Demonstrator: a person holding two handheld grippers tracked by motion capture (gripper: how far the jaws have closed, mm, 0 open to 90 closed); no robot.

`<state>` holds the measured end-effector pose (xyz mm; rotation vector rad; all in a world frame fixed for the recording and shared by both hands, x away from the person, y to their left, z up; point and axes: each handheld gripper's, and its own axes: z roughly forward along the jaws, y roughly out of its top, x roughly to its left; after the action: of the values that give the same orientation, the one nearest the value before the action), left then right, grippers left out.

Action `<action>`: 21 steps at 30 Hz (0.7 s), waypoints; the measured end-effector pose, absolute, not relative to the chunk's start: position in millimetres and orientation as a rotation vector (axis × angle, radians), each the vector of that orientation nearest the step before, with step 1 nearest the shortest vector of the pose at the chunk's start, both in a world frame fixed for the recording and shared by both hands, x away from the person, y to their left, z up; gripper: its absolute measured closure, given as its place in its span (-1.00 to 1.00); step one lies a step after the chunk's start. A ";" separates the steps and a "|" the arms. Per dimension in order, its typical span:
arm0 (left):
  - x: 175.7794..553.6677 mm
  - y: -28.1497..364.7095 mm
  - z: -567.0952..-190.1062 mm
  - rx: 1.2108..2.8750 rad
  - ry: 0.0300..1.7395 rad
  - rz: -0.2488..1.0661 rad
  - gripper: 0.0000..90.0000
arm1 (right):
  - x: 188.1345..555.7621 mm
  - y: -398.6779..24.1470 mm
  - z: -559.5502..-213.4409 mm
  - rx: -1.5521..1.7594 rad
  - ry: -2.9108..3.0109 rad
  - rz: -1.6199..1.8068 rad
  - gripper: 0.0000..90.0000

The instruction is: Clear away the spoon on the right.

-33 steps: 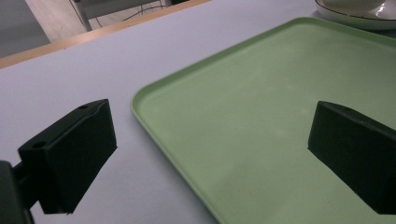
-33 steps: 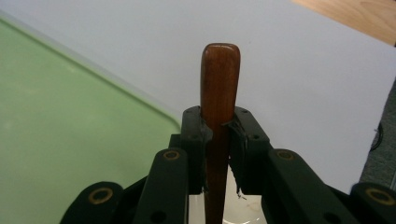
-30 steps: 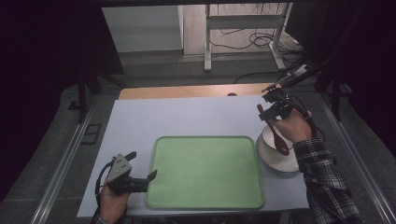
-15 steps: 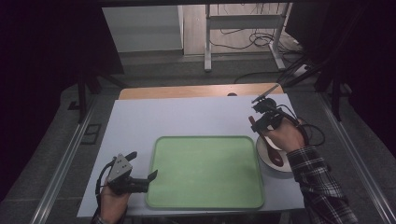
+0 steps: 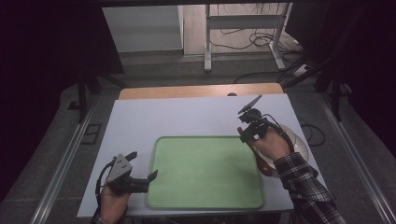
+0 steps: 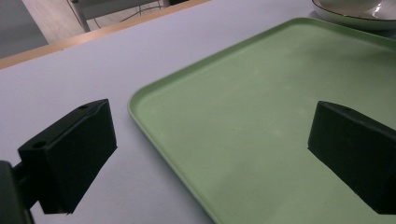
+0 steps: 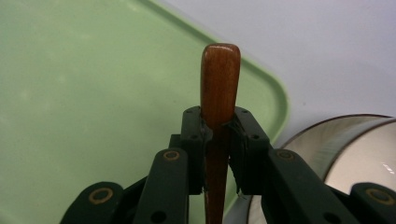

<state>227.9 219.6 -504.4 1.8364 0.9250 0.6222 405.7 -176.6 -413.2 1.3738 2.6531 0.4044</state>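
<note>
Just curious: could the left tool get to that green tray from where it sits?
Probably yes. The left tool rests with open jaws right at the green tray, its near-left corner between them, and nothing stands in the way.

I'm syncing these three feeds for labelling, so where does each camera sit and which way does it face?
High view: above the person's side, looking forward and down at the table; forearms, both claws.
Left gripper view: rides the left claw, looking between open jaws over the green tray; a plate beyond.
Right gripper view: rides the right claw, clamped on a wooden spoon.
Shared: all show the tray.
</note>
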 end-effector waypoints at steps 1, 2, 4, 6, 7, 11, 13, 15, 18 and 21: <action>227.9 219.6 -504.5 1.836 0.925 0.622 -0.98 | 405.8 -174.9 -415.2 1.379 2.654 0.404 0.70; 227.9 219.6 -504.5 1.836 0.925 0.621 -0.98 | 406.0 -173.4 -417.2 1.382 2.657 0.398 0.70; 228.0 219.6 -504.5 1.836 0.924 0.620 -0.98 | 406.4 -169.9 -421.7 1.396 2.663 0.390 0.70; 228.0 219.6 -504.5 1.836 0.924 0.620 -0.98 | 406.6 -165.6 -426.6 1.409 2.668 0.381 0.70; 228.0 219.5 -504.6 1.835 0.923 0.621 -0.98 | 406.6 -163.7 -429.4 1.415 2.671 0.387 0.70; 227.9 219.7 -504.5 1.833 0.924 0.620 -0.98 | 406.5 -157.0 -440.8 1.425 2.682 0.366 0.70; 228.0 219.6 -504.6 1.834 0.923 0.619 -0.98 | 406.5 -154.9 -447.2 1.436 2.685 0.363 0.70; 228.1 219.4 -504.7 1.836 0.922 0.619 -0.98 | 406.7 -153.3 -453.5 1.454 2.686 0.359 0.70; 228.2 219.3 -504.7 1.838 0.922 0.619 -0.98 | 406.1 -150.7 -463.6 1.474 2.692 0.352 0.70; 228.1 219.5 -504.7 1.835 0.922 0.618 -0.98 | 405.4 -149.8 -472.0 1.482 2.695 0.343 0.69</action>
<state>228.1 219.5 -504.7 1.8352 0.9224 0.6176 405.4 -149.8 -472.0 1.4822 2.6953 0.3425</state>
